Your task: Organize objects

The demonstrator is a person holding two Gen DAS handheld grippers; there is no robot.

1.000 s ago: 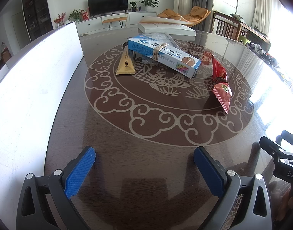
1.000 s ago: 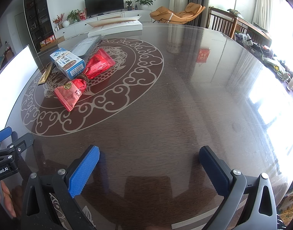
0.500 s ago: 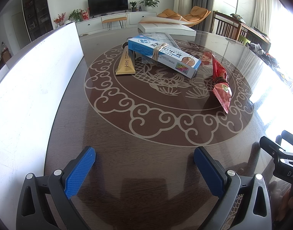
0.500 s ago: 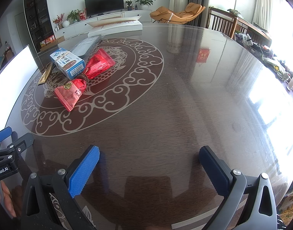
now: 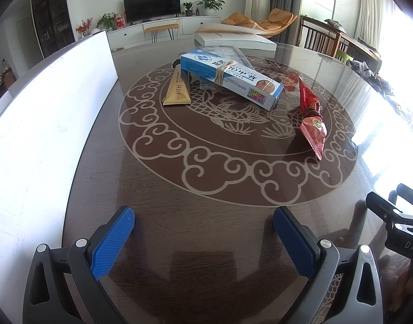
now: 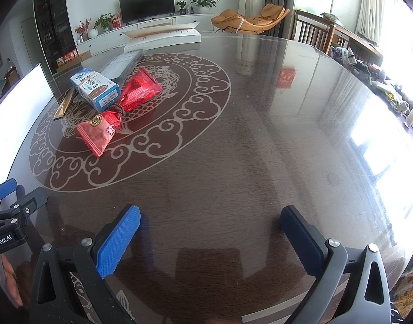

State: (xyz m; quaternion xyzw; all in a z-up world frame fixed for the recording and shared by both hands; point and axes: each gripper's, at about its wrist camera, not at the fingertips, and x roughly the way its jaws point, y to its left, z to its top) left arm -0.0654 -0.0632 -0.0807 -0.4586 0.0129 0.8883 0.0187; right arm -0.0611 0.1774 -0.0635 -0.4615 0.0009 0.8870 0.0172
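A: Where do we stand? Our left gripper [image 5: 203, 224] is spread wide and holds nothing; our right gripper [image 6: 210, 224] likewise; no sorting looks begun.

B: Then we reach first; ahead of the left claw, well apart, lies the glossy blue-and-white cardboard box [image 5: 230, 79] bound with a band, propped on the flat gold tube [image 5: 177, 90]; ahead and right, two crinkly red foil packets [image 5: 310, 114] tied together.

A: The dark glass-topped table [image 6: 260, 135] looks slick; we judge the rigid box easiest to pinch across its narrow sides.
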